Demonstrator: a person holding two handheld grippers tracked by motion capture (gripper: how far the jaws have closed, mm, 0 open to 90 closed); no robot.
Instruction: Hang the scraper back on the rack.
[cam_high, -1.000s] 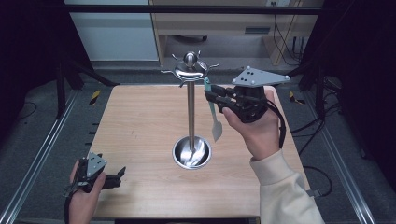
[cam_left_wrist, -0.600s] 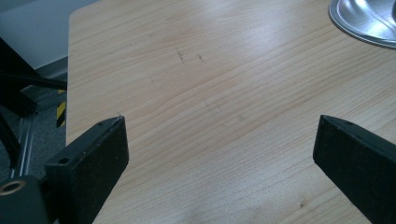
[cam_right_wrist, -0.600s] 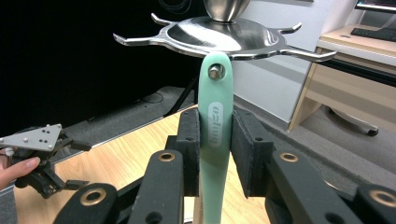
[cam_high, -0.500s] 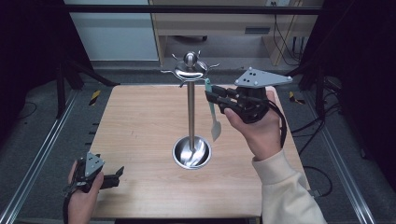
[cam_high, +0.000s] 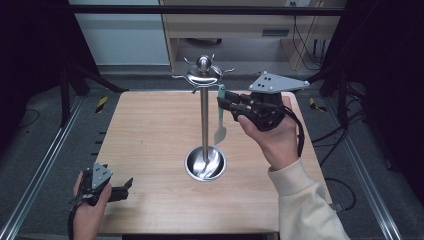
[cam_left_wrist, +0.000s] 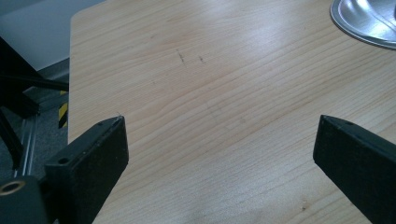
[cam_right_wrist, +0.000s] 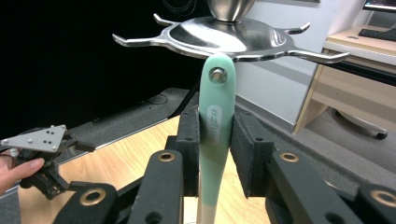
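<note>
Two grippers we see: right gripper (cam_high: 226, 102) clamps a green utensil (cam_right_wrist: 215, 135) upright just under the rack (cam_high: 204, 75) hooks; left gripper (cam_high: 125, 186) gapes wide, empty, near table (cam_high: 150, 130) edge.

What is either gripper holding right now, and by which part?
The right gripper clamps a mint-green utensil by the upper part of its handle, just below the hanging hole. The left gripper is open, holding nothing.
</note>
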